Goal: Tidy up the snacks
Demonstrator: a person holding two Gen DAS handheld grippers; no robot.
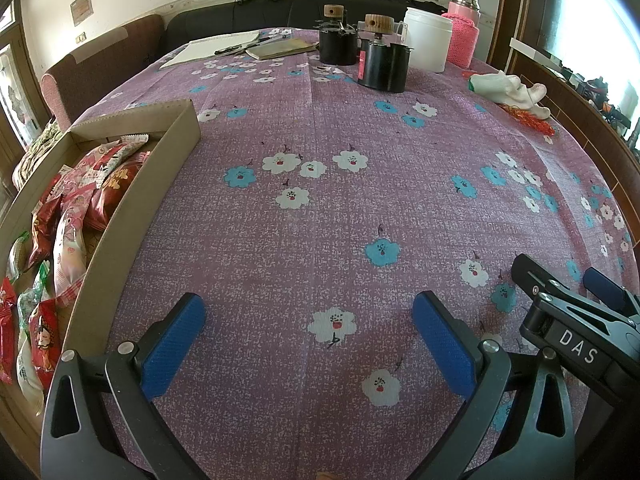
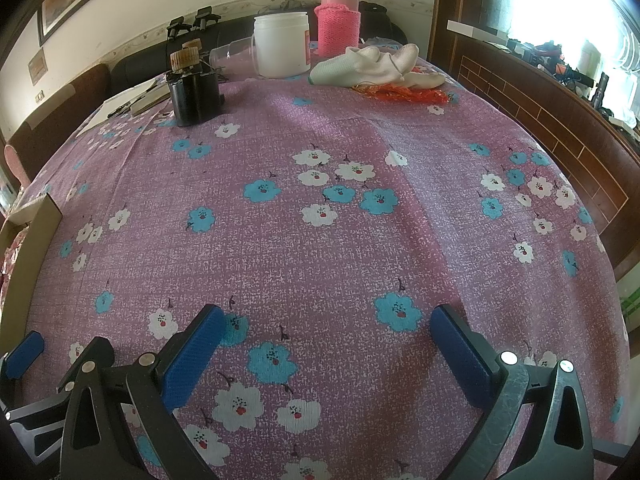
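The table (image 1: 340,220), covered by a purple flowered cloth, fills both views; its whole central area carries no loose snack packet that either camera shows.

The cardboard box (image 1: 132,216) sits at nine o'clock in the left wrist view, along the table's left side; only its corner (image 2: 38,216) enters the right wrist view, again at nine o'clock.

Inside the box lie the snack packets (image 1: 80,216), red, pink, white and green, piled loosely and overlapping, not sorted into rows; the near end of the box runs out of frame, so its full contents cannot be judged.

At twelve o'clock, well apart from the box, stand items that seem outside the task: a white tub (image 2: 282,44), a pink flask (image 2: 338,20), black canisters (image 1: 360,54) with wooden knobs, notebooks (image 1: 244,46), and white gloves (image 2: 372,64) at one o'clock.

The left gripper (image 1: 308,344) hovers over bare cloth with its blue pads wide apart and nothing between them; the right gripper (image 2: 328,356) is likewise spread and empty, just beside it at four o'clock in the left view (image 1: 576,320).

Judgement: collection appears complete or nearly so, since every visible packet is already in the box; what remains, if anything, is tidying the pile within it, or retrieving packets beyond the frames.
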